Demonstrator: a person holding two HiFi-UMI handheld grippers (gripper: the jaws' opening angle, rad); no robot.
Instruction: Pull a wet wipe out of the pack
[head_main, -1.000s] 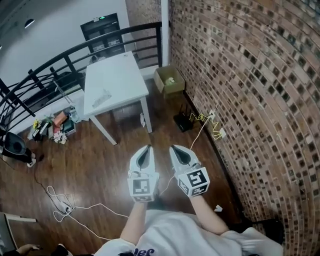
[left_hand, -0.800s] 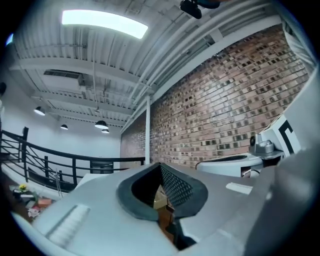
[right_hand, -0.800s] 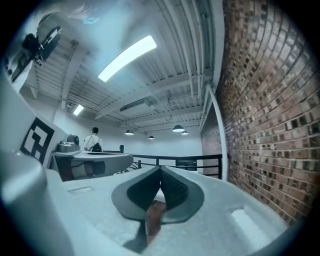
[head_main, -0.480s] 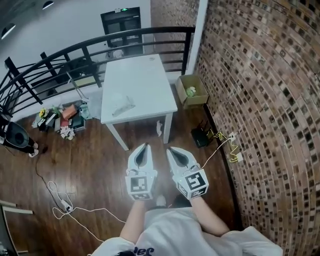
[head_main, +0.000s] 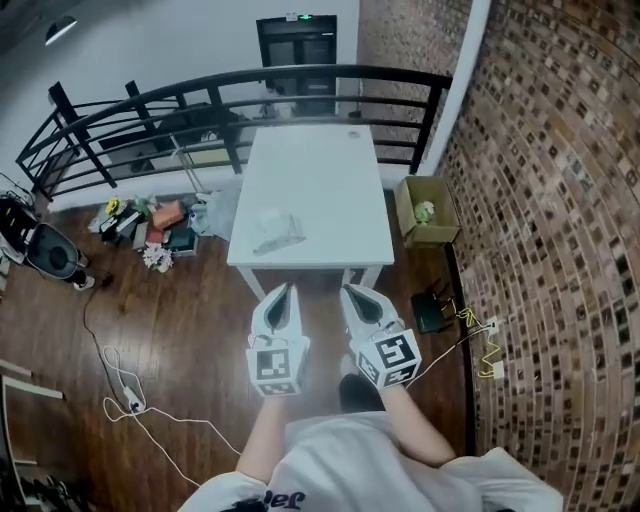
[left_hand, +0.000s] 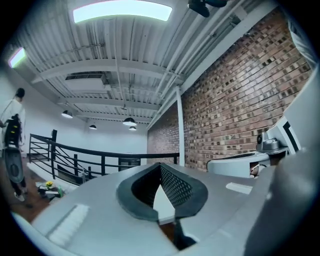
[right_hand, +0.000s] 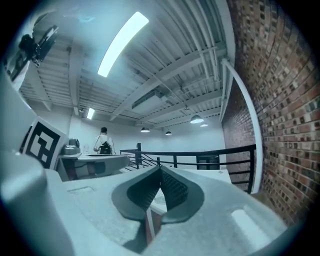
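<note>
The setting is a loft-style industrial work space, identified by a bare brick wall, a black metal railing, a dark wooden floor, a plain white table and an exposed beam ceiling with hanging lamps.

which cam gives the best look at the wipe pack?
Head view: the wipe pack lies in full sight on the white table. The left and right gripper views show only a sliver of tabletop past their jaws; no pack can be made out there.

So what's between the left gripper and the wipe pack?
Head view: only the near edge of the table and a bare stretch of its top separate the left gripper from the wipe pack.
</note>
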